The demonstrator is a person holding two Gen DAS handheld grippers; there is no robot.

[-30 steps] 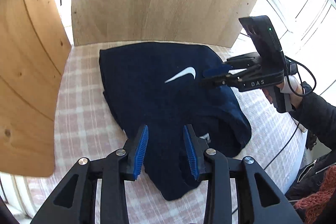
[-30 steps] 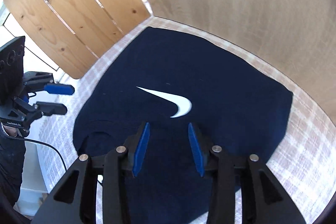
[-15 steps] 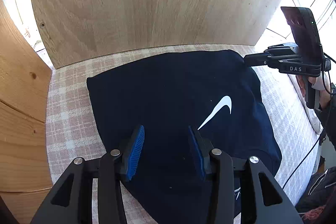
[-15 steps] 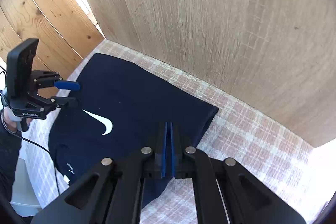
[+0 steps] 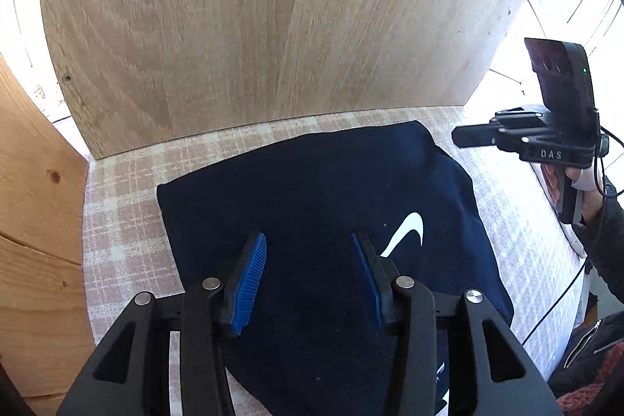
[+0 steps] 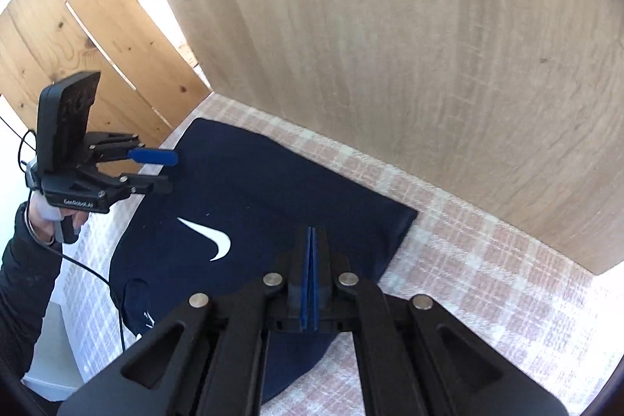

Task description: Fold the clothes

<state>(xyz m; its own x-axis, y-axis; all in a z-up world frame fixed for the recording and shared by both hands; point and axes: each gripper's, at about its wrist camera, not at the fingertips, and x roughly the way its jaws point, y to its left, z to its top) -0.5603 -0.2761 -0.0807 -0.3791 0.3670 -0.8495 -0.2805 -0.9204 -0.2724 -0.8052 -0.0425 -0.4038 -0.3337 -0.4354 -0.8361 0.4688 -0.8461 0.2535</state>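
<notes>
Navy shirt lies on the checked cloth against the wooden back panel. Left gripper hangs parted above it; right gripper is closed, empty.

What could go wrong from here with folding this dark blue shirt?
1. The right tongs are shut with no cloth visibly between them, above the dark navy shirt with a white swoosh; a lift now would likely raise nothing.
2. The left tongs are open over the shirt's middle, not an edge; closing there could bunch the cloth.
3. The pink-and-white checked tablecloth might get pinched together with the shirt.
</notes>
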